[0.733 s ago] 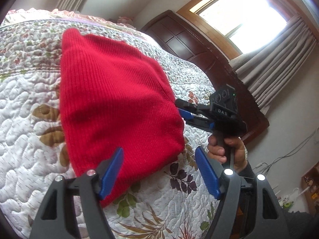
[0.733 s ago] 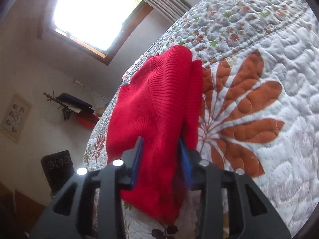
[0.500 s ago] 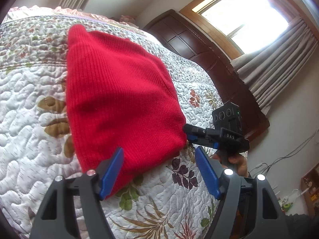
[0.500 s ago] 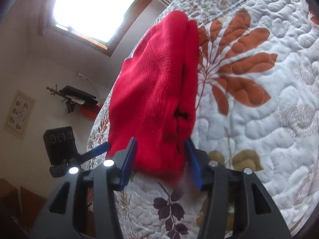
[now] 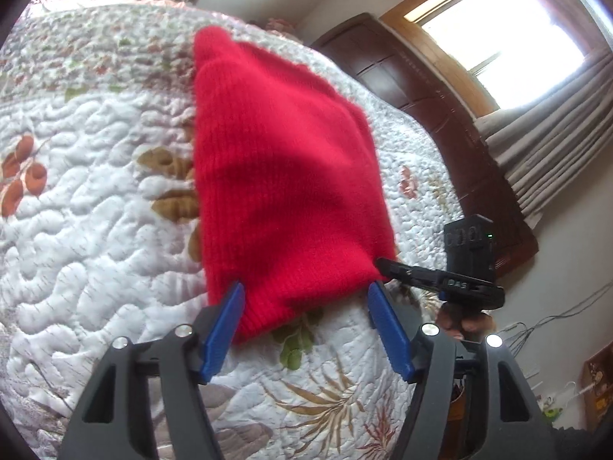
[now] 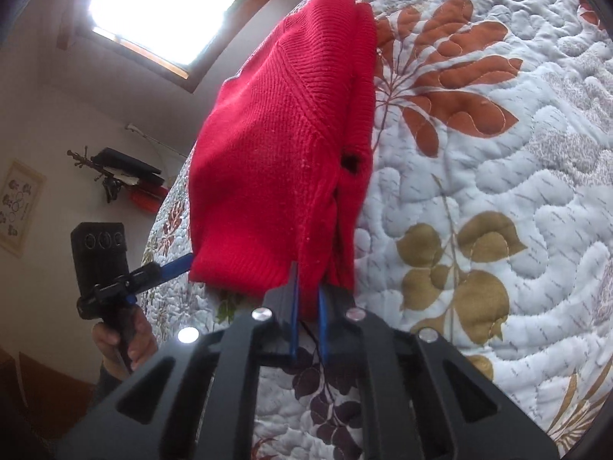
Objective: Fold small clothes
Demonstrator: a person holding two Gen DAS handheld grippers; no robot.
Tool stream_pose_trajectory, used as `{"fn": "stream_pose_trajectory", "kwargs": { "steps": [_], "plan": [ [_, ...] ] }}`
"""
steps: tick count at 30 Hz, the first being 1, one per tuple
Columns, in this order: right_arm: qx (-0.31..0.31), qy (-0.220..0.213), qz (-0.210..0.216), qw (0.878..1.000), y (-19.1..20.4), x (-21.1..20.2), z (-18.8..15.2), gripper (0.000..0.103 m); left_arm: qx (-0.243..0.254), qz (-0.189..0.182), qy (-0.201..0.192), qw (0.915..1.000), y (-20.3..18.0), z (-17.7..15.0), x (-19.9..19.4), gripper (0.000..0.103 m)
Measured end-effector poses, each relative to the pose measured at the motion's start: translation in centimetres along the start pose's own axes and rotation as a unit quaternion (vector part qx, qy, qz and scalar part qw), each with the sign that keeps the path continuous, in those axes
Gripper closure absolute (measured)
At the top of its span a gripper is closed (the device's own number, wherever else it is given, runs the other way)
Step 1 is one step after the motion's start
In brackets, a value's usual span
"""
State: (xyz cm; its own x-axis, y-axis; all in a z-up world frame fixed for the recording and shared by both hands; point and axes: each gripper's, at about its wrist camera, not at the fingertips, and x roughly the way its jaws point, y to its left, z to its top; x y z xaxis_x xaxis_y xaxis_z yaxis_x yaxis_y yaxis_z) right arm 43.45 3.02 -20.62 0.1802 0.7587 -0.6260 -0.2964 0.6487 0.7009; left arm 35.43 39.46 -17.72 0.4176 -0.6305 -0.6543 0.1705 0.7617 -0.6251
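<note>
Lying on the quilted bedspread [image 5: 95,199] is a red knitted garment [image 5: 283,176], folded into a thick slab that runs from the near edge of the bed away toward 12 o'clock in the left wrist view. The left tool [image 5: 306,306] is spread wide, its blue fingers [image 5: 224,326] straddling the garment's near hem, one at 8 o'clock of that corner and the other at 4 o'clock; neither presses the knit. The right tool [image 6: 306,306] has its blue fingers drawn nearly together, with the other near corner of the hem pinched between them. From the left wrist camera that right tool shows at 3 o'clock, its tip touching the garment's corner, a hand [image 5: 465,318] wrapped round its handle. A dark wooden headboard [image 5: 440,115] and a bright window [image 5: 498,50] stand beyond the bed.
</note>
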Motion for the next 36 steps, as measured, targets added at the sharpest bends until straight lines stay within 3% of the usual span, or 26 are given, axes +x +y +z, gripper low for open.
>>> {"fn": "stream_pose_trajectory", "kwargs": {
  "steps": [1, 2, 3, 8, 11, 14, 16, 18, 20, 23, 25, 28, 30, 32, 34, 35, 36],
  "plan": [
    [-0.005, -0.005, -0.002, 1.0, 0.3, -0.7, 0.0, 0.087, 0.005, -0.003, -0.001, 1.0, -0.1, 0.0, -0.3, 0.036],
    [-0.013, -0.018, -0.003, 1.0, 0.8, -1.7, 0.1, 0.075, 0.01, -0.012, -0.007, 0.9999, -0.3, 0.1, -0.9, 0.036],
    [-0.019, -0.036, -0.001, 0.999, 1.2, -2.8, 0.2, 0.072, 0.015, -0.024, -0.019, 0.9994, -0.4, 0.2, -1.8, 0.036],
    [-0.043, -0.099, 0.015, 0.994, 3.5, -5.1, 5.3, 0.072, 0.03, -0.078, -0.085, 0.9928, -2.1, 4.7, -4.0, 0.029],
    [-0.035, -0.076, 0.046, 0.995, 4.6, -1.8, 9.1, 0.067, 0.016, -0.082, -0.07, 0.9941, -1.6, 7.7, -1.4, 0.029],
    [-0.016, -0.047, 0.052, 0.997, 3.5, 1.8, 11.7, 0.067, -0.004, -0.042, -0.04, 0.9983, 0.8, 8.7, 1.9, 0.03],
    [-0.002, -0.034, 0.04, 0.999, 1.8, 3.3, 12.5, 0.073, -0.002, -0.03, -0.03, 0.9991, 2.1, 8.3, 3.2, 0.037],
    [0.007, -0.023, 0.024, 0.999, 0.1, 4.1, 13.0, 0.103, -0.002, -0.041, -0.032, 0.9986, 3.0, 8.0, 3.2, 0.043],
    [0.013, -0.037, 0.022, 0.999, -1.0, 3.0, 13.4, 0.103, -0.008, -0.052, -0.034, 0.9981, 3.4, 8.0, 2.2, 0.045],
    [0.008, -0.085, 0.026, 0.996, -1.2, -0.2, 14.1, 0.083, 0.015, -0.061, -0.075, 0.9952, 2.7, 8.5, -1.0, 0.036],
    [-0.01, -0.092, 0.04, 0.995, -0.4, -1.0, 14.9, 0.083, 0.018, -0.047, -0.098, 0.9939, 2.8, 9.5, -2.1, 0.033],
    [-0.012, -0.072, 0.04, 0.997, -0.1, 0.5, 16.0, 0.073, -0.015, -0.002, -0.065, 0.9978, 4.4, 11.0, 0.0, 0.031],
    [0.002, -0.052, 0.008, 0.999, -0.5, 2.6, 16.3, 0.068, -0.031, 0.044, -0.026, 0.9982, 5.4, 11.2, 2.3, 0.031],
    [0.013, -0.046, -0.018, 0.999, -1.4, 3.3, 16.5, 0.078, -0.038, 0.053, -0.01, 0.9978, 6.1, 11.0, 3.1, 0.031],
    [0.028, -0.069, -0.009, 0.997, -2.3, 1.4, 16.3, 0.075, -0.033, 0.038, -0.024, 0.9984, 6.1, 10.8, 1.8, 0.03],
    [0.032, -0.084, -0.003, 0.996, -2.9, 0.0, 16.1, 0.063, -0.03, 0.027, -0.034, 0.9986, 6.2, 10.7, 1.0, 0.027],
    [0.037, -0.096, -0.007, 0.995, -3.4, -1.3, 15.9, 0.045, -0.029, 0.02, -0.042, 0.9985, 6.4, 10.7, 0.2, 0.021]
  ]
}}
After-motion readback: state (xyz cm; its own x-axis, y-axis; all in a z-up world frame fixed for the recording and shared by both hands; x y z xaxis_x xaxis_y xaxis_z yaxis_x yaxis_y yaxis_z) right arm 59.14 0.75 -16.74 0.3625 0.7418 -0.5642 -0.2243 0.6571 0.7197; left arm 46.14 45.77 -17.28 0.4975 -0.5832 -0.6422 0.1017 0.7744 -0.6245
